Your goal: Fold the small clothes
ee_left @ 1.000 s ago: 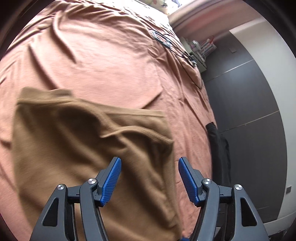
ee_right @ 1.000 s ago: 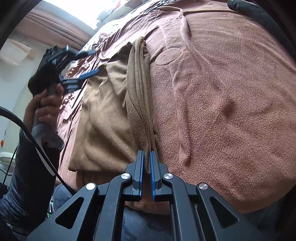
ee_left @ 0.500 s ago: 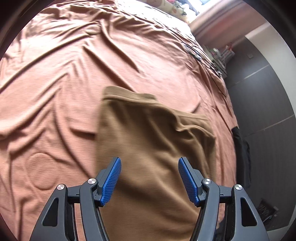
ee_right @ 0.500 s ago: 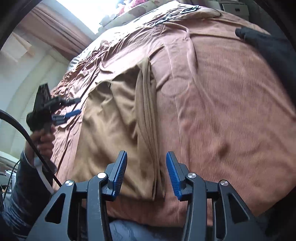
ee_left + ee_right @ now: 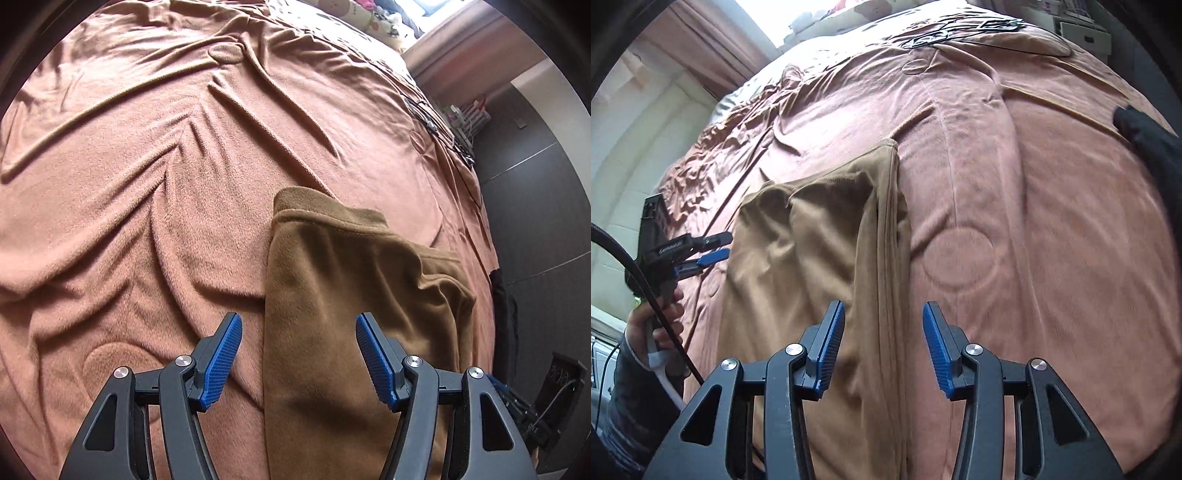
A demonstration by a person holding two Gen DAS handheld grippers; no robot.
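Observation:
A brown garment (image 5: 354, 295) lies folded lengthwise on the salmon-pink blanket (image 5: 155, 177). My left gripper (image 5: 299, 354) is open and empty, hovering over the garment's near left edge. In the right wrist view the same garment (image 5: 812, 251) lies flat, with its bunched folded edge (image 5: 890, 236) running away from me. My right gripper (image 5: 882, 347) is open and empty, its jaws either side of that edge's near end. The left gripper (image 5: 701, 254) shows at the far left, held in a hand.
A black cloth (image 5: 1148, 140) lies at the blanket's right edge; it also hangs over the bed side in the left wrist view (image 5: 502, 306). Black cables (image 5: 942, 33) lie at the far end of the bed. Dark floor (image 5: 535, 206) lies to the right.
My right gripper opened, let go of the garment's folded edge and pulled back. My left gripper swung left, so the garment now sits to the right in its view.

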